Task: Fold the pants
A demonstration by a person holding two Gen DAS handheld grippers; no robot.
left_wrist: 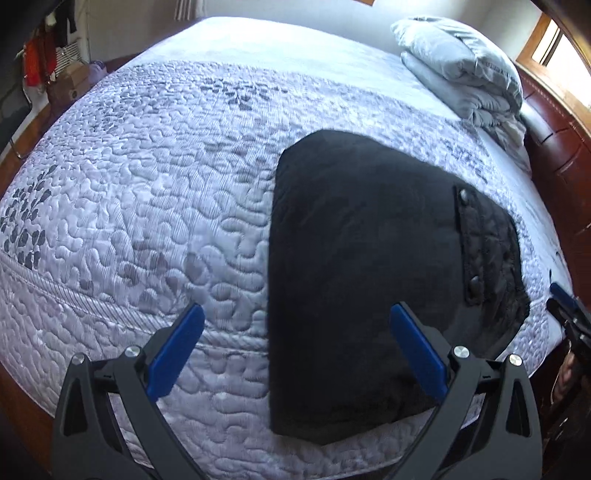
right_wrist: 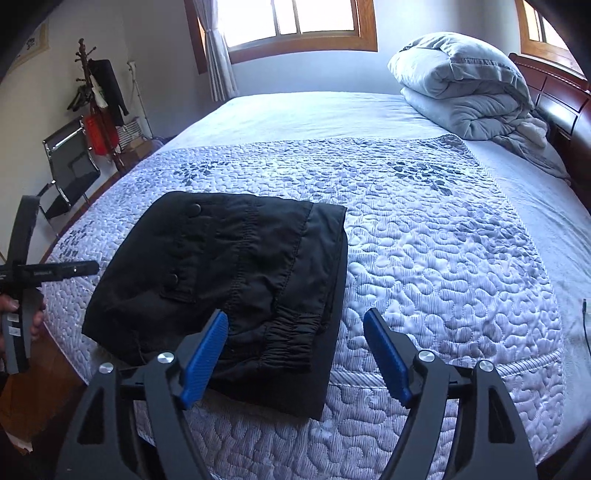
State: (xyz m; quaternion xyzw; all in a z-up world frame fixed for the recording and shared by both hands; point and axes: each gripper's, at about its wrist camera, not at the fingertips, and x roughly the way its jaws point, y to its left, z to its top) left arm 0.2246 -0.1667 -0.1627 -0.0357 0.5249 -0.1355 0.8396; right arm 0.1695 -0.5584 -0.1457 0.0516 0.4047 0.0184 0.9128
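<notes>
Black pants (right_wrist: pixel 236 280) lie folded into a compact bundle on a bed (right_wrist: pixel 424 236), filling the lower left of centre in the right wrist view and the right of centre in the left wrist view. The elastic waistband faces the lower edge of the right wrist frame, and a pocket flap with two round snaps (right_wrist: pixel 192 209) shows on top. A quilted lilac bedspread (left_wrist: pixel 147 206) with a grey leaf pattern lies under the bundle.

The left hand-held gripper (left_wrist: pixel 295 354), at the bottom of its own frame, hangs released with its blue fingers (left_wrist: pixel 176 350) spread wide, one over the bedspread and one over the pants, gripping nothing. The right hand-held gripper (right_wrist: pixel 295 354) is likewise spread wide at the bottom of its frame, its left pad over the waistband, holding nothing.

A rolled grey duvet (right_wrist: pixel 461 81) sits in the upper right by a dark wooden headboard (right_wrist: pixel 554 92). At the upper left stand a coat rack (right_wrist: pixel 99 103) and a chair (right_wrist: pixel 70 162), with a window (right_wrist: pixel 295 22) above. Small print on the other gripper at the left edge is too blurred to read.
</notes>
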